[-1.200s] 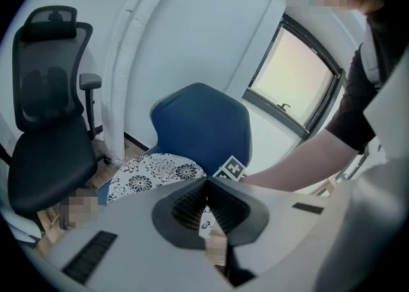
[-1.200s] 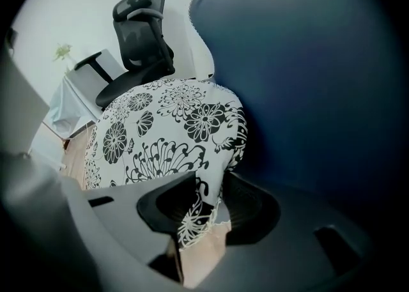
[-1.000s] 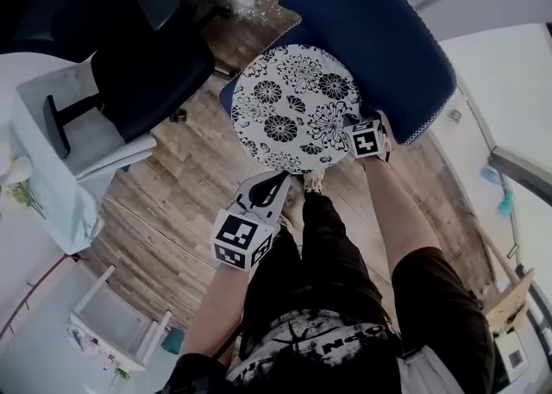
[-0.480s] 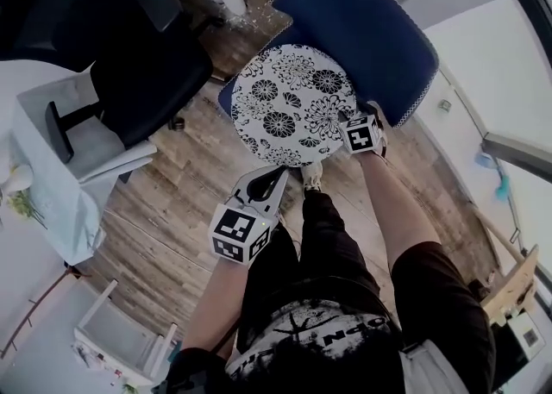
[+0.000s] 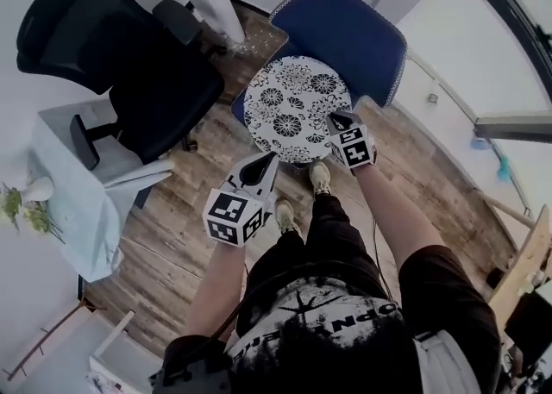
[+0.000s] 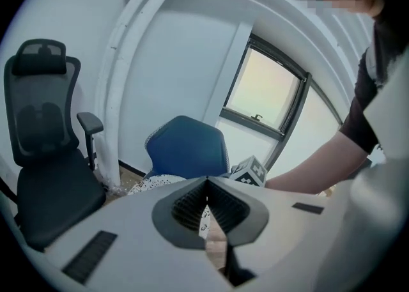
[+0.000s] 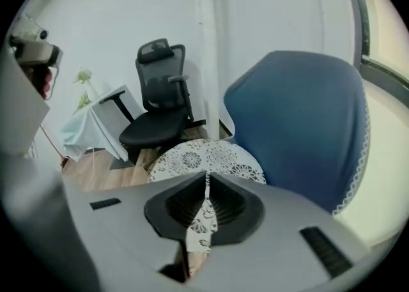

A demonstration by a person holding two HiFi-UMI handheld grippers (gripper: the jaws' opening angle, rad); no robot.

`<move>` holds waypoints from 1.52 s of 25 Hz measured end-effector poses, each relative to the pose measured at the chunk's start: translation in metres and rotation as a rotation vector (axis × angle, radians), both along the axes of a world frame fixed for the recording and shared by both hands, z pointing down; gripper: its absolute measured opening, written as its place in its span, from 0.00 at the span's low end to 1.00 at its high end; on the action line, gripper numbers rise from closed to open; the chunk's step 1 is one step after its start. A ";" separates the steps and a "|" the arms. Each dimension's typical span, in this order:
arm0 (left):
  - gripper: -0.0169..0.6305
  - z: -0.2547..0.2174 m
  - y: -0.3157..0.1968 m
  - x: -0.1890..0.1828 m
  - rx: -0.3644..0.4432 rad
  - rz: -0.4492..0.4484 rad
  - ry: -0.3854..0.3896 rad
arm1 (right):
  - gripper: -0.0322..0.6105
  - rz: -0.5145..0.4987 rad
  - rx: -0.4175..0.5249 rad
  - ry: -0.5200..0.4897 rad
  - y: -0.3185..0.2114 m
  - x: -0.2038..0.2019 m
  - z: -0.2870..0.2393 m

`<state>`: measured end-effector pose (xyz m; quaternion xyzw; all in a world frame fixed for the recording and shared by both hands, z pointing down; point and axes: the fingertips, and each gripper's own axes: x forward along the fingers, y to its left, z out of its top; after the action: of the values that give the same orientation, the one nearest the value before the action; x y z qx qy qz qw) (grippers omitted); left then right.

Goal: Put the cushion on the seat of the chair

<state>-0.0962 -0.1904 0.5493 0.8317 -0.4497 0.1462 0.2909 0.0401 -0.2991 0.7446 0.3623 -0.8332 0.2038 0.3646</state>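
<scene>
Right hand-held gripper hangs clear of the cushion; its jaws have just been closing and now meet at the tips with nothing between them. I only see the printed fabric through the slot, farther on. My left hand-held gripper is likewise drawn together and empty, with the cushion ahead of it and lower.

I judge the task essentially done. The cushion lies flat on the seat of the blue chair, just beyond the right tips and forward of the left ones, with the backrest rising behind it. Neither tool touches it. At most a check of its seating is left: a strip of blue seat shows at the side nearer the left tool, and the near rim may overhang the front edge slightly, though from this steep angle I cannot be sure.

The cushion is round and fairly thin, white with a dark flower print, and looks smooth, with no fold or lifted edge.
</scene>
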 end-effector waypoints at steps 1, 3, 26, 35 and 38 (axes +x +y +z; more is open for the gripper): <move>0.05 -0.010 0.003 -0.003 0.019 -0.001 0.001 | 0.09 -0.008 0.004 -0.030 0.010 -0.008 -0.017; 0.05 -0.034 0.006 -0.011 0.069 -0.001 0.004 | 0.08 -0.027 0.027 -0.093 0.025 -0.026 -0.055; 0.05 -0.179 0.089 -0.078 0.408 -0.044 -0.042 | 0.08 -0.259 0.474 -0.472 0.168 -0.112 -0.363; 0.05 -0.171 0.107 -0.092 0.403 -0.056 -0.053 | 0.08 -0.251 0.468 -0.498 0.181 -0.126 -0.363; 0.05 -0.170 0.111 -0.092 0.396 -0.056 -0.059 | 0.08 -0.260 0.464 -0.478 0.183 -0.127 -0.357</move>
<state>-0.1886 -0.0799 0.3797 0.8552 -0.5010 0.0710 0.1124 -0.0867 -0.1163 0.3877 0.2684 -0.9582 0.0402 0.0904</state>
